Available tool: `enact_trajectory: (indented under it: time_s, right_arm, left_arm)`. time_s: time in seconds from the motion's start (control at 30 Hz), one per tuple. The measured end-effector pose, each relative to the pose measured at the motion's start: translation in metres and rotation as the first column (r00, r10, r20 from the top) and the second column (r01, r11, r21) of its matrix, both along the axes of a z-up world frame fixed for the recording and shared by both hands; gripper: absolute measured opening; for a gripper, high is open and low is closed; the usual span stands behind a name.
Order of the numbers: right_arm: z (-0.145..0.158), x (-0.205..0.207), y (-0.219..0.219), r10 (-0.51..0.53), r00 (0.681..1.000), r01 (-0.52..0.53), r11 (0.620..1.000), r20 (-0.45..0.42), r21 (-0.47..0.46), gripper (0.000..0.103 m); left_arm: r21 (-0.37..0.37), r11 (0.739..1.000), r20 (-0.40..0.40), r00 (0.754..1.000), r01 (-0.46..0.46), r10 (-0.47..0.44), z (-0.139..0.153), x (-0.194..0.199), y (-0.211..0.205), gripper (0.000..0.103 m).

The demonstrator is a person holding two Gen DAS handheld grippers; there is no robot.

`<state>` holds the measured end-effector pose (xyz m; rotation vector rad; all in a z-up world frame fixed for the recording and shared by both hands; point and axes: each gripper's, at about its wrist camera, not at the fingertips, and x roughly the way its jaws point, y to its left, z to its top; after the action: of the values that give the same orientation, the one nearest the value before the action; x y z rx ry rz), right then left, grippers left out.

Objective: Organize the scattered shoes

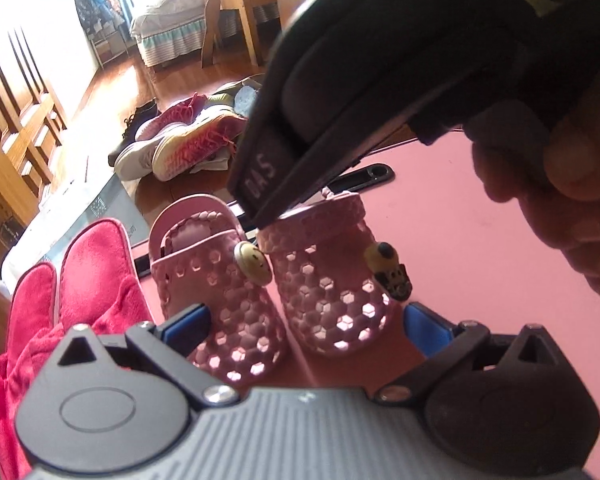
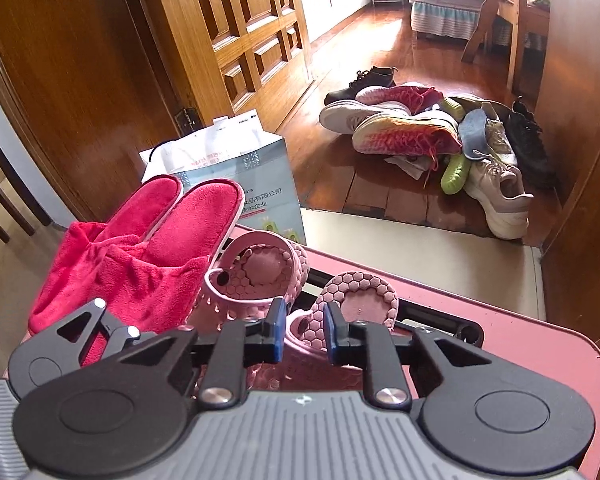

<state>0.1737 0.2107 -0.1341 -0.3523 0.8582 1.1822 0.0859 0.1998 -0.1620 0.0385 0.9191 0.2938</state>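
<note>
Pink clogs [image 1: 268, 292] on pink surface [image 1: 460, 240].

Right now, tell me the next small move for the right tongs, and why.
Probably nudge the nearer pink clog forward, level with its mate. The right tongs appear to pinch its heel rim, and it sits staggered behind the mate, which lies beside the red slippers.

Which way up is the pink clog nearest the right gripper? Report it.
Upright: the pink clog sits sole-down on the pink surface, its footbed facing up.
</note>
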Motion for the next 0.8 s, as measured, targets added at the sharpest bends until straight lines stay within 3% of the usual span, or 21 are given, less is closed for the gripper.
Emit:
enact_trajectory:
  time_s: [0.3,0.53,0.67,0.8]
  right_arm:
    - [-0.003,0.009,-0.001,-0.028,0.999,0.029,1.000,-0.034,0.010,0.019]
    - [-0.002,0.009,-0.001,-0.040,0.998,0.040,0.999,-0.048,-0.004,0.019]
    - [-0.002,0.010,-0.004,-0.045,0.997,0.044,0.999,-0.056,-0.017,0.019]
    - [-0.001,0.010,-0.006,-0.047,0.998,0.046,0.998,-0.050,-0.035,0.019]
  left_arm:
    - [0.036,0.999,-0.002,1.000,0.029,-0.029,-0.005,0.005,-0.011,0.103]
    - [-0.060,0.998,0.034,0.999,0.009,-0.007,0.000,-0.002,0.004,0.102]
    - [-0.014,0.998,0.005,0.998,0.057,-0.057,-0.003,-0.002,-0.005,0.102]
    - [-0.033,0.997,0.007,0.997,0.074,-0.073,0.000,-0.005,-0.010,0.102]
